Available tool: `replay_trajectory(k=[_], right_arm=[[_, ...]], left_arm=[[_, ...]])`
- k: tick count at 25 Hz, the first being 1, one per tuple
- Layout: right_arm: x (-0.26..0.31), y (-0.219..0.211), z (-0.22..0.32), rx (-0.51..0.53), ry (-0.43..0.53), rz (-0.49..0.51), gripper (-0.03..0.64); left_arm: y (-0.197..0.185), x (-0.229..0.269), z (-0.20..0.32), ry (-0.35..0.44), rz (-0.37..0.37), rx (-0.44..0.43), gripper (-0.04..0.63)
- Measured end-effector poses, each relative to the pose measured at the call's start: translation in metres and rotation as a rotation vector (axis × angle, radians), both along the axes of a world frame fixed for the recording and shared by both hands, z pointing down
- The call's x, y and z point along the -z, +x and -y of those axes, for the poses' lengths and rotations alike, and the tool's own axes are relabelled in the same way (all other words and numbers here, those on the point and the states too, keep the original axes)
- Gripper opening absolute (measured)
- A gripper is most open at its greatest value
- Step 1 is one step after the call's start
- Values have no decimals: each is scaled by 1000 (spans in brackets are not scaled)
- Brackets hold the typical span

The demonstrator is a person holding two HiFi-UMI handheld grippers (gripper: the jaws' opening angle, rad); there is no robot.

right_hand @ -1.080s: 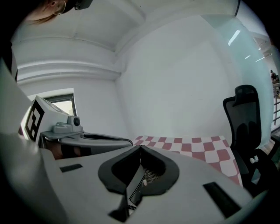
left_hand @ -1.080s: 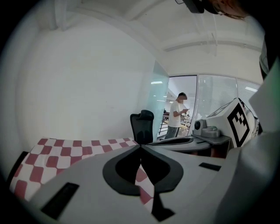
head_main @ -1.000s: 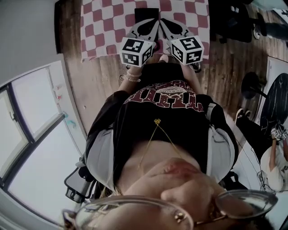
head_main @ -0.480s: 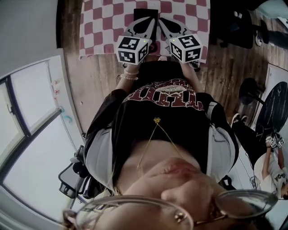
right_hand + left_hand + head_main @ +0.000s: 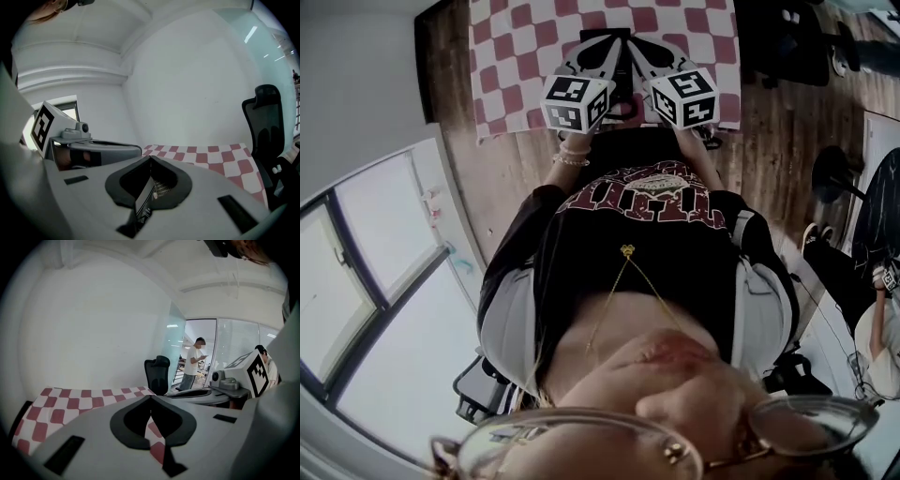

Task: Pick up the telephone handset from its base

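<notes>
- Setting: red-and-white checked cloth laid on a wood-grained surface, with a plain white wall behind it in both gripper views.
- Left gripper: jaw tips pressed together, with nothing between them. Only checked cloth shows through the spade-shaped hollow behind the tips. In the head view it lies over the cloth's near part, and its marker cube is nearest the person.
- Right gripper: jaw tips likewise together, with nothing clamped. It sits just beside the left one.
- Telephone: a black slab with a fine perforated grille, seen through the right gripper's hollow, close under the jaws. In the head view it is a dark shape on the cloth between the two grippers. Handset and base cannot be told apart.
- Background: black office chair beyond the cloth, with a standing person near glass partitions.
</notes>
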State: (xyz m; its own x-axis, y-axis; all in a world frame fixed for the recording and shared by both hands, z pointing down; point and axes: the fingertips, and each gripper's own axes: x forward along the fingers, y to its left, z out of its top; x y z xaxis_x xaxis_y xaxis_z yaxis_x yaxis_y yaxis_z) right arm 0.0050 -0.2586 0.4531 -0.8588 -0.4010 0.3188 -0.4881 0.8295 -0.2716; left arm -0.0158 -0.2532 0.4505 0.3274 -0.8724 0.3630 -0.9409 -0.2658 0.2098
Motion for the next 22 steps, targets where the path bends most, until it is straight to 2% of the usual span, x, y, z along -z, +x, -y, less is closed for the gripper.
replay_trajectory(k=[15,22], right_arm=[[-29,-32,4,-105,-48,-60,20],[-48,-32,3,-148,-90,-89,20]], left_arm=[[-44,-39,-1,-85,-41,-74,11],[-50,-52,0,-116,-61,-110,11]])
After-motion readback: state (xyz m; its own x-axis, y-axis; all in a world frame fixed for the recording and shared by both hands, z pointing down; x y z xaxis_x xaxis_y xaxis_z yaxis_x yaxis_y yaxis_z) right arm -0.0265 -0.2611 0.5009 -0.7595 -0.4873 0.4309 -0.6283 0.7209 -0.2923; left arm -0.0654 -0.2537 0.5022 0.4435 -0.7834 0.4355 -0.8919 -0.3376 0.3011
